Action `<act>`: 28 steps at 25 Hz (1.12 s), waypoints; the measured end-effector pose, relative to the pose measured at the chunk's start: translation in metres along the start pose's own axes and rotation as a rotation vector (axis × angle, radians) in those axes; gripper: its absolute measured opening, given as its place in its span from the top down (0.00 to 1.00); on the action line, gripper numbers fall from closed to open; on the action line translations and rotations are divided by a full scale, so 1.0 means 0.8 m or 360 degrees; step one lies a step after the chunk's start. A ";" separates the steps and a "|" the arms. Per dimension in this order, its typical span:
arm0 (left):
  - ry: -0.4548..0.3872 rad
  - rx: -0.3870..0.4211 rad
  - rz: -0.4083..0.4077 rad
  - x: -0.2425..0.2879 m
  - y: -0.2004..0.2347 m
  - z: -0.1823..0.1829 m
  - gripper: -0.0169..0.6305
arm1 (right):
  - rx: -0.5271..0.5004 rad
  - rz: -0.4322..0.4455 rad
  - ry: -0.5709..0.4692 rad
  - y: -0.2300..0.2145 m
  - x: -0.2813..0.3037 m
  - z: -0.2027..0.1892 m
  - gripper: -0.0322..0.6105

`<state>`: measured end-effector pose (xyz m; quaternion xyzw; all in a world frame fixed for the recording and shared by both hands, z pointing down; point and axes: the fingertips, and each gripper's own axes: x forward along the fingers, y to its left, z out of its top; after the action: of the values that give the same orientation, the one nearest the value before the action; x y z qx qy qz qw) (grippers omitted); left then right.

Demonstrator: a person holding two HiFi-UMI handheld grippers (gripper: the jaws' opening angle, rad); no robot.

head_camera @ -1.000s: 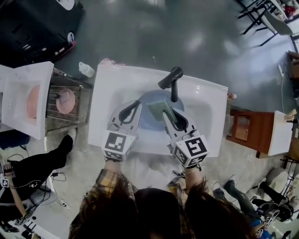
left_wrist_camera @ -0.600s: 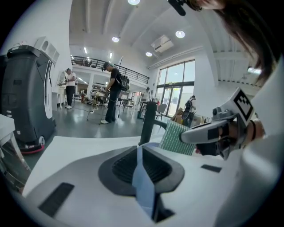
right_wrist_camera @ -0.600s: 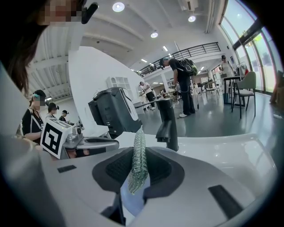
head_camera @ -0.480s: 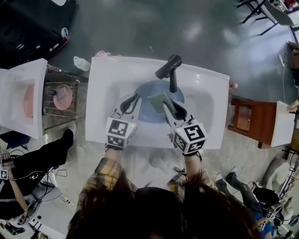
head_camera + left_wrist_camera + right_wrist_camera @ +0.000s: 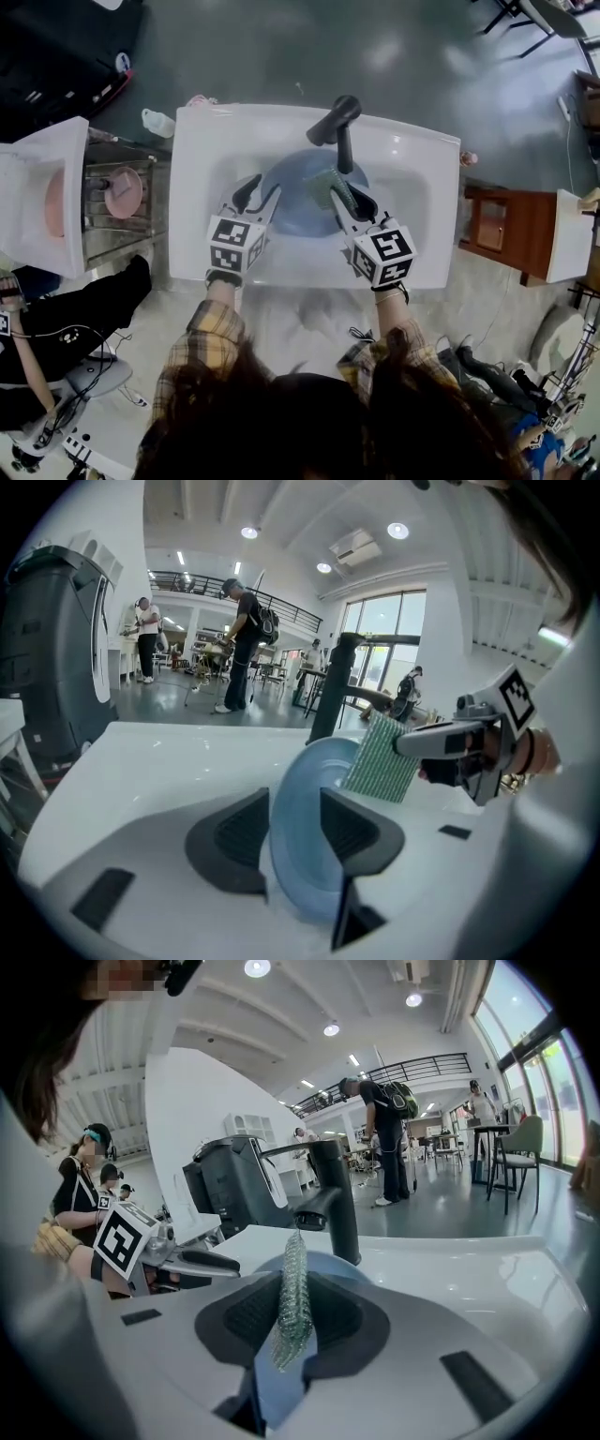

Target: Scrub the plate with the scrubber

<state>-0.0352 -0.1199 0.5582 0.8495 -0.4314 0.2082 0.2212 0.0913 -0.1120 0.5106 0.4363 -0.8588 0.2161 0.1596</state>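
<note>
My left gripper (image 5: 259,197) sits at the middle left of the head view, over the glossy white sink (image 5: 202,159). Its fingers (image 5: 234,832), dark and ribbed on their inner faces, have just been opening and now stand apart. The plate (image 5: 305,855) is between them: its thin rim runs edge-on through the gap, and neither pad seems to press on it. The plate is smooth, round and pale blue. It stands tilted in the basin at the centre of the head view, just below the matte black faucet (image 5: 337,127), a straight column with a spout angled off its top.

My right gripper (image 5: 345,202), just right of centre, is clamped on the scrubber (image 5: 292,1307). In the right gripper view the scrubber shows edge-on as a thin, nubbly green strip. It is pinched between the ribbed fingers (image 5: 244,1312) and rises above them.

In the left gripper view the scrubber reads as a flat rectangle with a fine green-and-white weave, at the centre right of the frame. There it overlaps the plate's upper rim; I cannot tell whether the two touch.
</note>
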 end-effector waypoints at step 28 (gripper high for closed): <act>0.0218 0.0044 0.0017 0.033 0.023 -0.046 0.93 | -0.0439 -0.0359 0.0134 -0.050 0.031 -0.012 0.80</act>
<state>-0.0419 -0.1259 0.6060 0.8338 -0.4170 0.2729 0.2374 0.1107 -0.1447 0.5393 0.4943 -0.8185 0.0951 0.2768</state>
